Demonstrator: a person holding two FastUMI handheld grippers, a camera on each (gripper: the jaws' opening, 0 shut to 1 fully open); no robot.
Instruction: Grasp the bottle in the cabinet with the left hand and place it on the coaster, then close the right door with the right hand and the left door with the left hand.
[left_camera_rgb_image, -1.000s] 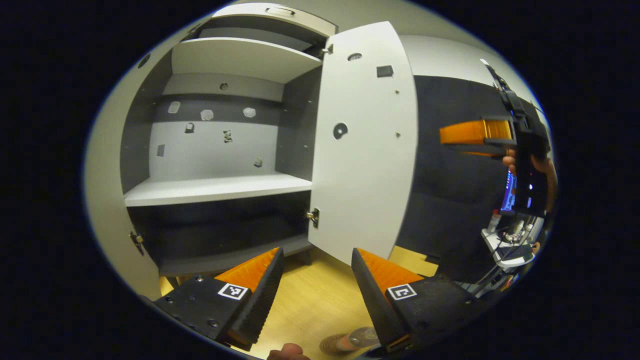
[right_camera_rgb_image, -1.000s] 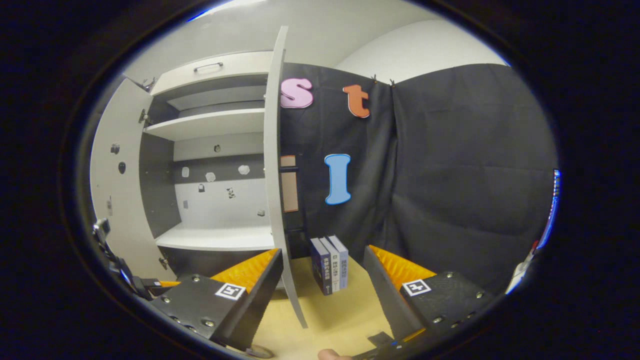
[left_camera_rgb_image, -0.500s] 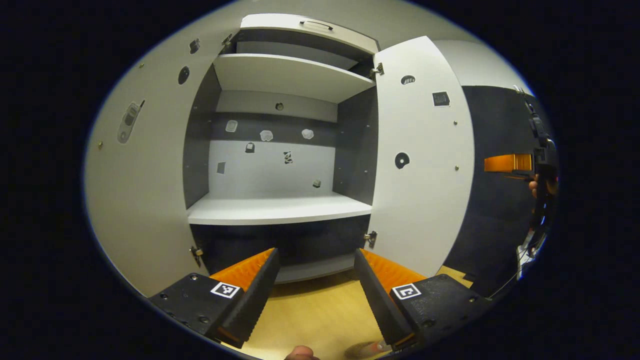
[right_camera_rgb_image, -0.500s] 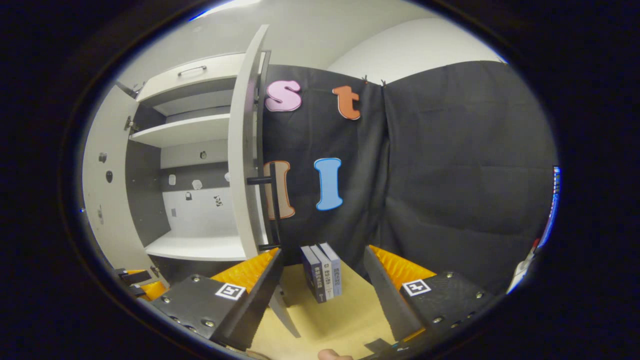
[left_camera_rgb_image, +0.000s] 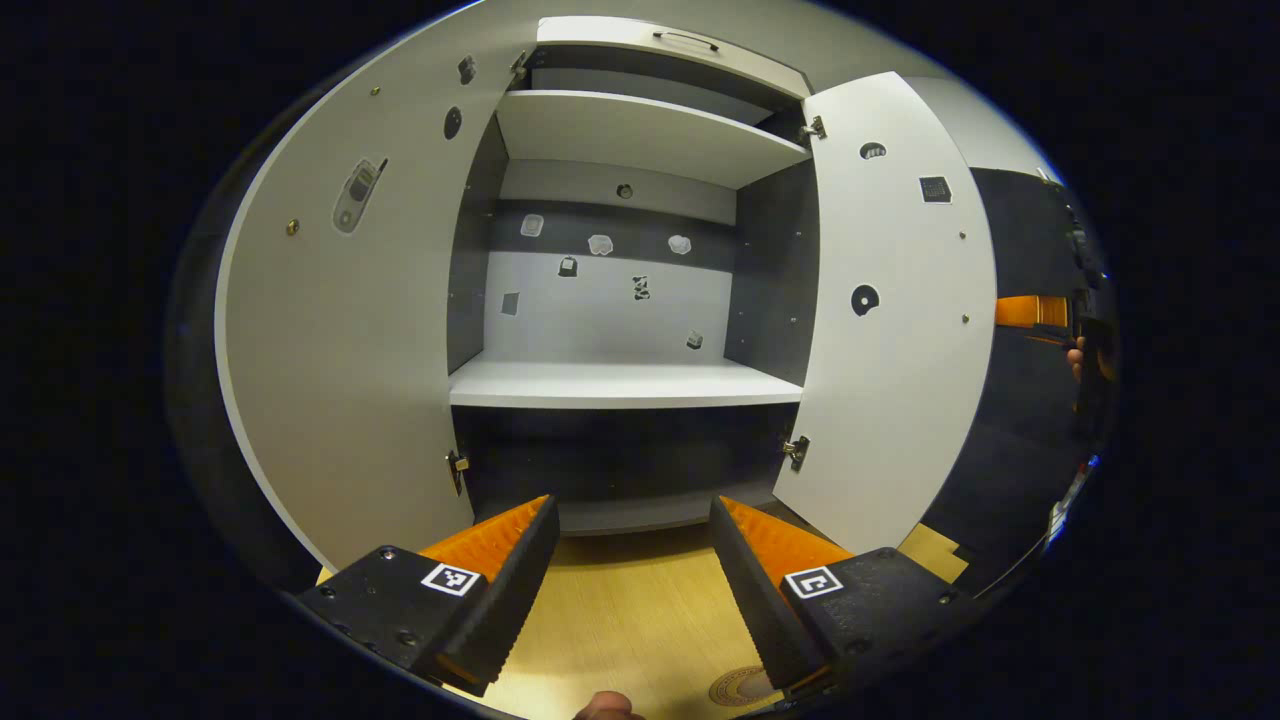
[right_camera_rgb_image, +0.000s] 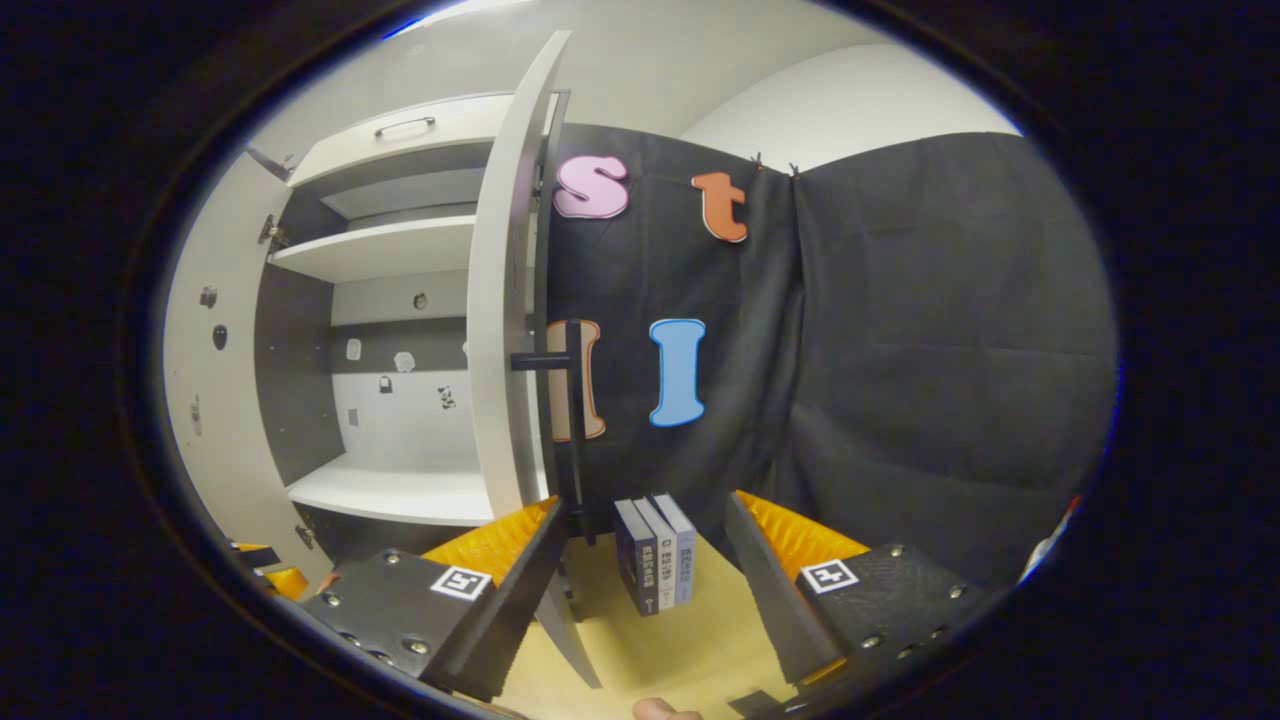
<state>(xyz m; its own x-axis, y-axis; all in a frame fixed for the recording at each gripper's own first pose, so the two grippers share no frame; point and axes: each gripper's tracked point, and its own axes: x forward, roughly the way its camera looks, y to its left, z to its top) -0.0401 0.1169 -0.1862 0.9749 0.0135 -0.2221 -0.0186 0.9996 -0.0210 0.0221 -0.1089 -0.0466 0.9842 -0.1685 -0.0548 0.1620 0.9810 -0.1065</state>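
**At the open cabinet: both doors waiting to be shut**

Down at 6 o'clock in the left gripper view, the coaster (left_camera_rgb_image: 740, 688) is peeking out from under one finger. Whether the bottle is standing on it I cannot tell, as the finger is covering that spot. The cabinet's middle shelf (left_camera_rgb_image: 620, 382), at the view's centre, is lying bare, so the fetching step is looking finished, in my judgement.

The right door (left_camera_rgb_image: 890, 330) is standing wide at 3 o'clock and the left door (left_camera_rgb_image: 340, 350) at 9 o'clock. The left gripper (left_camera_rgb_image: 630, 500), fingers apart and holding nothing, is pointing straight into the opening over the wooden table (left_camera_rgb_image: 620, 620).

In the right gripper view, the right gripper (right_camera_rgb_image: 645, 500) is hanging with its fingers spread and empty. It is sitting just outside the right door's edge (right_camera_rgb_image: 500, 330), whose dark handle (right_camera_rgb_image: 565, 400) is showing at 11 o'clock. Upright books (right_camera_rgb_image: 657, 555) are standing between its fingers at 6 o'clock.

The risk is lying in the swing. A hard shove on the right door could be slamming it into the left gripper, which is waiting in the door's path. Closing the left door first could be leaving the pair overlapping wrongly.
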